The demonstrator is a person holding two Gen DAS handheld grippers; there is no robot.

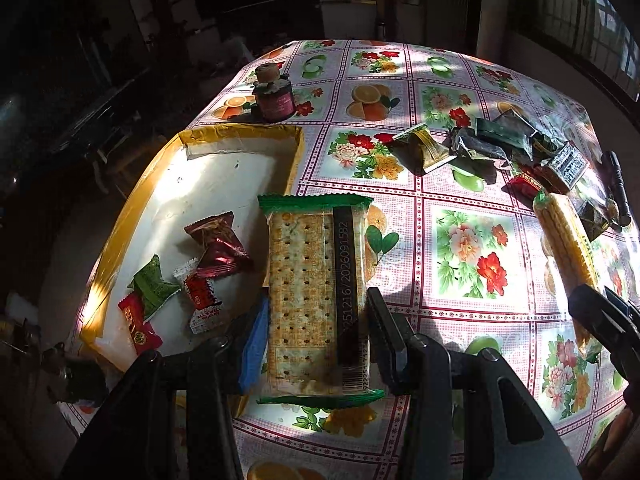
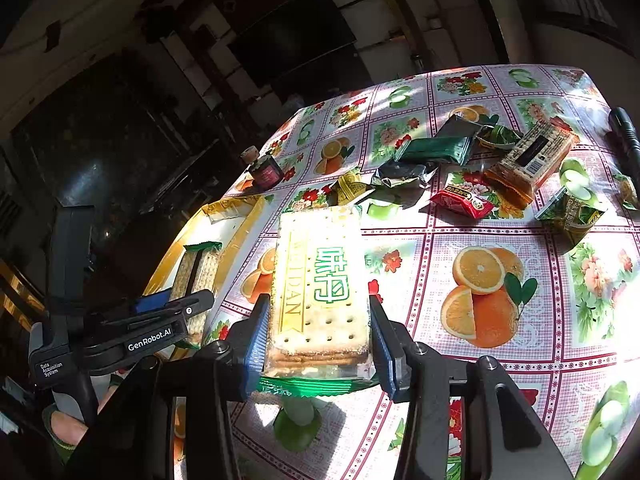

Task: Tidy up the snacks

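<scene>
Over the yellow-rimmed tray (image 1: 298,152), the left gripper (image 1: 312,340) pinched a cracker pack (image 1: 316,292) by its long sides — back seam and date code up, green crimped ends. Rightward, above the floral tablecloth (image 2: 480,380), the right gripper (image 2: 318,344) clamped a second cracker pack (image 2: 320,280) — green lettering up.

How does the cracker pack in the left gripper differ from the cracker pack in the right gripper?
The left gripper holds its cracker pack with the back up, showing a dark strip with a printed code. The right gripper holds its cracker pack with the front up, showing green characters and a gold band. The left pack is beside the white tray; the right pack is above the tablecloth. Both have green sealed ends.
</scene>
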